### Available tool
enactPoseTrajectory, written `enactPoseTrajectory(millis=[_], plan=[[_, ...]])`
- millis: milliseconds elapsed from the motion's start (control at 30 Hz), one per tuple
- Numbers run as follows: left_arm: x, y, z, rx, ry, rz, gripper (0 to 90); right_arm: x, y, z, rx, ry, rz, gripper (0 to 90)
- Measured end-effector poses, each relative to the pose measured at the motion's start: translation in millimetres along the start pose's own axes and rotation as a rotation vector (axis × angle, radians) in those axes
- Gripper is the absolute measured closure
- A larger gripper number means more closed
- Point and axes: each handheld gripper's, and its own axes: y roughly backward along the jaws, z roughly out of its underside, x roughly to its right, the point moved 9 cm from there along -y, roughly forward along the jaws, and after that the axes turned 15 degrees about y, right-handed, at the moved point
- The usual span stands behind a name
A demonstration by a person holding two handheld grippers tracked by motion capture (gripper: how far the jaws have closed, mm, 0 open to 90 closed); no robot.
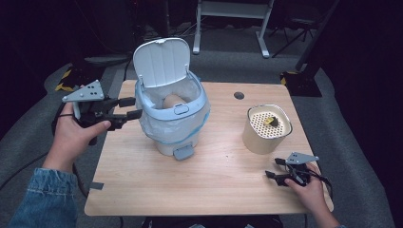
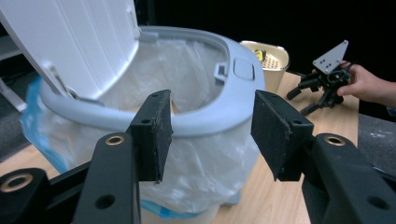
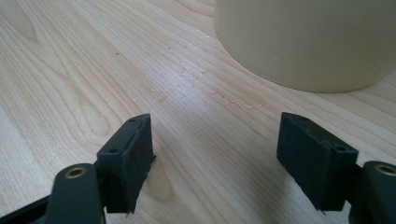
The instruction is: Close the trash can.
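Bin (image 1: pixel 171 118), lid up, sits left-centre on my table (image 1: pixel 209 185) from above. Left gripper (image 2: pixel 210 135) view: jaws open, empty, facing its rim; I should approach level. Right gripper (image 3: pixel 215 154) view: open, empty, near the cream canister (image 3: pixel 303 42).

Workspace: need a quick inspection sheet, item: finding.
Surface: wooden table, bare between things; round hole near far edge.
Job's things: pedal bin with plastic liner, lid up, brownish thing inside; cream container with perforated top, small yellow-dark thing on it.
Clutter: tape at near-left edge.
Grippers: left claw open, empty, beside bin rim; right claw open, empty, low over table near container.
Cables: black cable trailing from left gripper.
Surroundings: dark room, grey floor, white desk frame behind.
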Motion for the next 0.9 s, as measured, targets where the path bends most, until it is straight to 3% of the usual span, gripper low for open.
enactPoseTrajectory(millis=[300, 700, 900], plan=[[-8.2, -2.0, -38.9, 0.043, -0.022, -0.012, 53.6, 0.0, 0.0, 0.0, 0.0, 0.001, 0.0, 27.1], [-31.6, -11.2, -90.8, 0.122, -0.024, -0.025, 52.9, 0.0, 0.0, 0.0, 0.0, 0.001, 0.0, 27.0], [-46.9, -15.5, -108.9, 0.134, 0.003, -0.04, 50.3, -0.3, 0.5, 0.4, -0.001, 0.0, 0.004, 26.9]])
